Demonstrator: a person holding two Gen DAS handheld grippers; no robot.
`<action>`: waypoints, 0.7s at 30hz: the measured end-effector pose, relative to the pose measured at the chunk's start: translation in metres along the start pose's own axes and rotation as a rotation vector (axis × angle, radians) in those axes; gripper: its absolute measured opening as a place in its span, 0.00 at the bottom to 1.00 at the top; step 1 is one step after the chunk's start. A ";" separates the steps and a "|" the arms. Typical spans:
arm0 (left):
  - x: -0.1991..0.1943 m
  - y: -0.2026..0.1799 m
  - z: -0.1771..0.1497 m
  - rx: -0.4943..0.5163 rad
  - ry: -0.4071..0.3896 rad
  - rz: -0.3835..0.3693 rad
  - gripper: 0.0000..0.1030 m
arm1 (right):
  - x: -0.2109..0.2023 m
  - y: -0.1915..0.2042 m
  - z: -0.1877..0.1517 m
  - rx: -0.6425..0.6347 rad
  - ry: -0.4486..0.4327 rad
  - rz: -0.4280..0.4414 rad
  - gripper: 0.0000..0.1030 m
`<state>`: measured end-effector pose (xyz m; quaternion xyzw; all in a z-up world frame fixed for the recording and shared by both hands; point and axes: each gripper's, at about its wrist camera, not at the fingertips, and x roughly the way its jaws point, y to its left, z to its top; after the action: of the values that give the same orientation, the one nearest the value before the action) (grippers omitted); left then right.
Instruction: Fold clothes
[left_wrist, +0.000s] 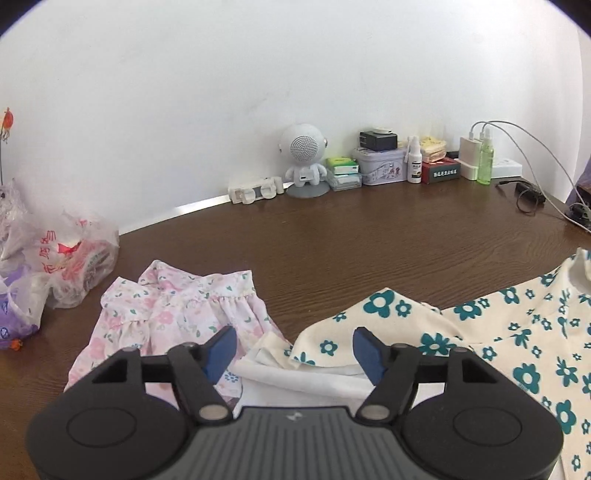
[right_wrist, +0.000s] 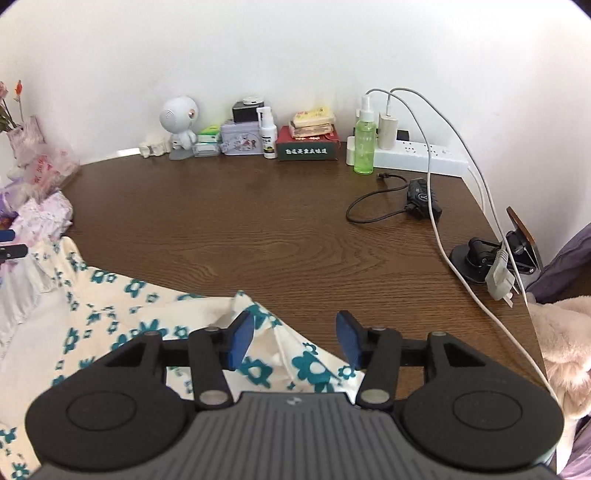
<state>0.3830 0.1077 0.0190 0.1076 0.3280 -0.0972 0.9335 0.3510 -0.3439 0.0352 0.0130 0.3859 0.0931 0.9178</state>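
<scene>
robot speaker (left_wrist: 303, 158), green bottle (right_wrist: 364, 142), power strip (right_wrist: 421, 155)

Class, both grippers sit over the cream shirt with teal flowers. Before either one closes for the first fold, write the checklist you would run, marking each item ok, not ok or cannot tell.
1. Left gripper open: ok, pads wide apart.
2. Right gripper open: ok.
3. Cloth between the left pads: ok, a sleeve edge of the cream shirt lies there.
4. Cloth between the right pads: ok, a rumpled edge of the shirt lies there.
5. Shirt spread flat: not ok, creased at both edges.
6. Pink floral garment apart from the shirt: cannot tell, their edges meet behind the left gripper.
</scene>
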 end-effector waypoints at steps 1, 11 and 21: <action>-0.003 -0.004 0.000 0.005 0.002 -0.019 0.67 | -0.004 0.006 -0.002 -0.009 0.010 0.026 0.49; 0.017 -0.035 -0.006 0.012 -0.043 -0.025 0.59 | 0.070 0.045 -0.005 0.092 0.175 0.130 0.41; 0.052 -0.064 0.024 0.122 0.006 -0.198 0.64 | 0.095 0.035 0.009 0.209 0.153 0.110 0.27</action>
<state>0.4207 0.0340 -0.0048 0.1318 0.3335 -0.2084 0.9099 0.4166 -0.2921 -0.0222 0.1226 0.4610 0.1032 0.8728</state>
